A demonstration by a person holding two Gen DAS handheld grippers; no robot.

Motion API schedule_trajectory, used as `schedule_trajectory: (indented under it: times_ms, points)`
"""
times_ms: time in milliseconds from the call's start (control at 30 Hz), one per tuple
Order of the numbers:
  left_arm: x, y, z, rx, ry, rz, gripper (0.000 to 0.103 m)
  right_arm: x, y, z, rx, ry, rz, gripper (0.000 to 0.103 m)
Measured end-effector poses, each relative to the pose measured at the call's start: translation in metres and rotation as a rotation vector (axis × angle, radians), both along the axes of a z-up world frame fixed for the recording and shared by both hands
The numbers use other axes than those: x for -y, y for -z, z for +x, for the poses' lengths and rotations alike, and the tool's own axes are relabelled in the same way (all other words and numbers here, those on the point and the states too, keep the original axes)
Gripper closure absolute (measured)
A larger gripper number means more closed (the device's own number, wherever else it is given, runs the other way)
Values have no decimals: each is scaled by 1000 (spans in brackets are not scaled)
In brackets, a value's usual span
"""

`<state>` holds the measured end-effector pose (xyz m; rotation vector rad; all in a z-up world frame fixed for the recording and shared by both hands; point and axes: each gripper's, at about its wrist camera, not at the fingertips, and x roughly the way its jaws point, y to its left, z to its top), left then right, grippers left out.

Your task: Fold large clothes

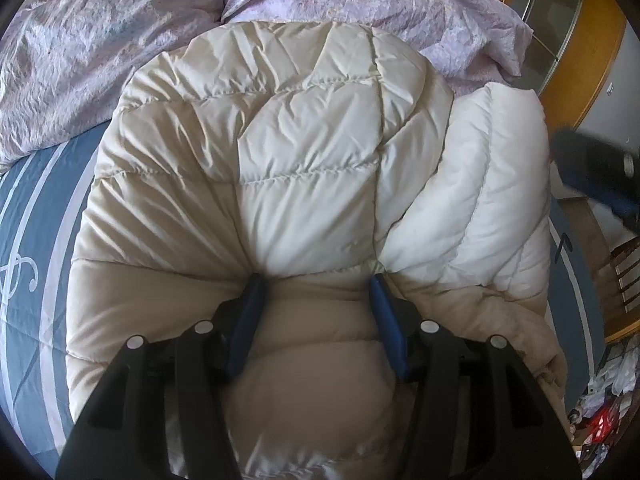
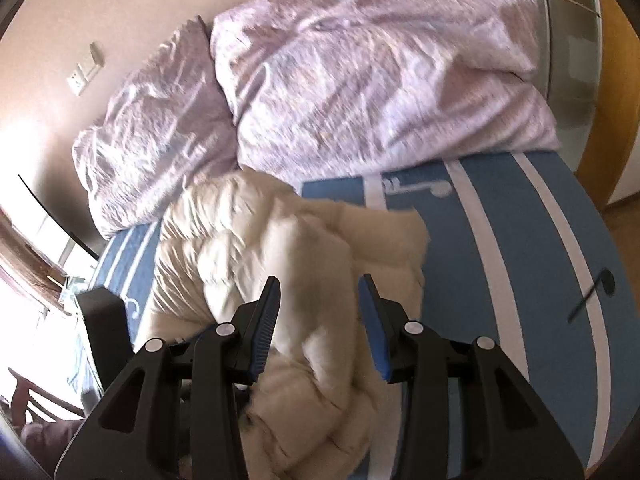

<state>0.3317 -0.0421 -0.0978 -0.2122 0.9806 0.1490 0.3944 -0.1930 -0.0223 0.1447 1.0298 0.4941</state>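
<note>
- Left wrist view: left gripper (image 1: 316, 280) clamps a fold of the cream puffer jacket (image 1: 288, 152) lying on the blue striped bedsheet (image 1: 36, 208); fingertips buried in fabric; blurred dark object at right edge
- Right wrist view: right gripper (image 2: 319, 286) parted, empty, above jacket; motion blur; no legible writing

Bed sheet (image 2: 500, 248): lowest layer, carrying all else. Puffer jacket (image 1: 288, 152): on the sheet, toward its left part in the right wrist view. Duvet (image 2: 360, 80): heaped on the sheet behind the jacket. Left gripper (image 1: 316, 284): on the jacket's near edge, fabric bulging between its fingers.
</note>
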Motion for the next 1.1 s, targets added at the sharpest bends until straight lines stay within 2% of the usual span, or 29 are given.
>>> schedule_trajectory:
  times_ms: [433,700,1100]
  points:
    - [-1,-2,-3,7,-9,-12,49,-26,19,13,-20,-31,-65,60]
    - [-2,-4,-4,12,-6,-18,49,-21,50,22,-70,5,-155,61]
    - [-6,-11,-4,25,-4,-47,49,-10,91,30,-146,30,-216,64]
